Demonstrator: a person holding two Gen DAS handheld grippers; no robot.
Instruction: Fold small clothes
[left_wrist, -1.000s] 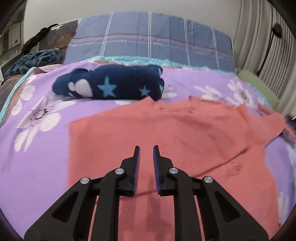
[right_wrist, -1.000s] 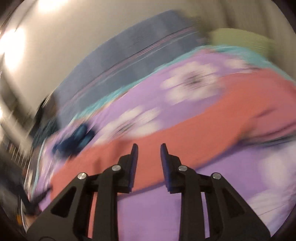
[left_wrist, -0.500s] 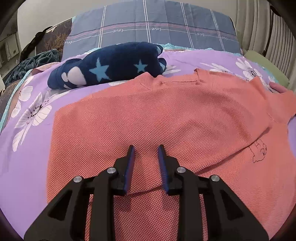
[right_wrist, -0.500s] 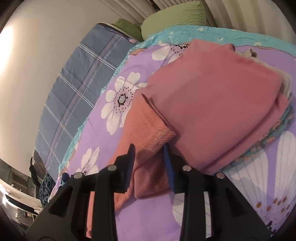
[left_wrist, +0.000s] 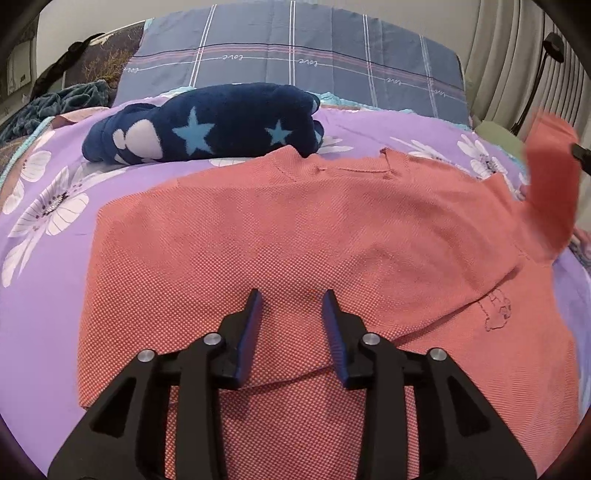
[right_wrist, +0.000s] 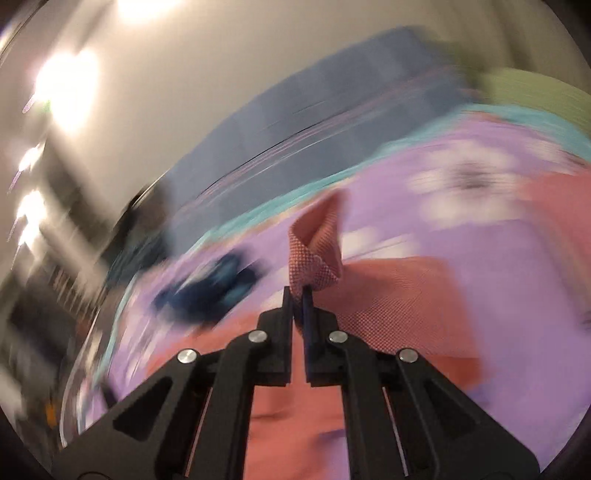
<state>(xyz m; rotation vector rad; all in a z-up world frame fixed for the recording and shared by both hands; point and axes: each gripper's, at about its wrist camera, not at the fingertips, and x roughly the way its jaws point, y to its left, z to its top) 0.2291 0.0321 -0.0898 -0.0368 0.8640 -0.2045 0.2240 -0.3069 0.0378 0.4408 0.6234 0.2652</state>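
A coral-red small shirt (left_wrist: 295, 236) lies spread on the purple flowered bedspread (left_wrist: 48, 206), collar toward the far side. My left gripper (left_wrist: 291, 306) is open and empty, low over the shirt's near middle, by a fold line. My right gripper (right_wrist: 298, 295) is shut on the shirt's right sleeve (right_wrist: 317, 254) and holds it lifted off the bed. The raised sleeve (left_wrist: 550, 184) shows blurred at the right edge of the left wrist view. The right wrist view is motion-blurred.
A rolled navy garment with light-blue stars (left_wrist: 207, 125) lies just beyond the shirt's collar. A blue plaid pillow (left_wrist: 295, 55) stands behind it. A green pillow (right_wrist: 535, 96) and a pink folded item (right_wrist: 561, 206) are at the bed's right side.
My right gripper has shut on the sleeve and lifted it, swinging left. My left gripper has opened wider and stayed over the shirt's middle.
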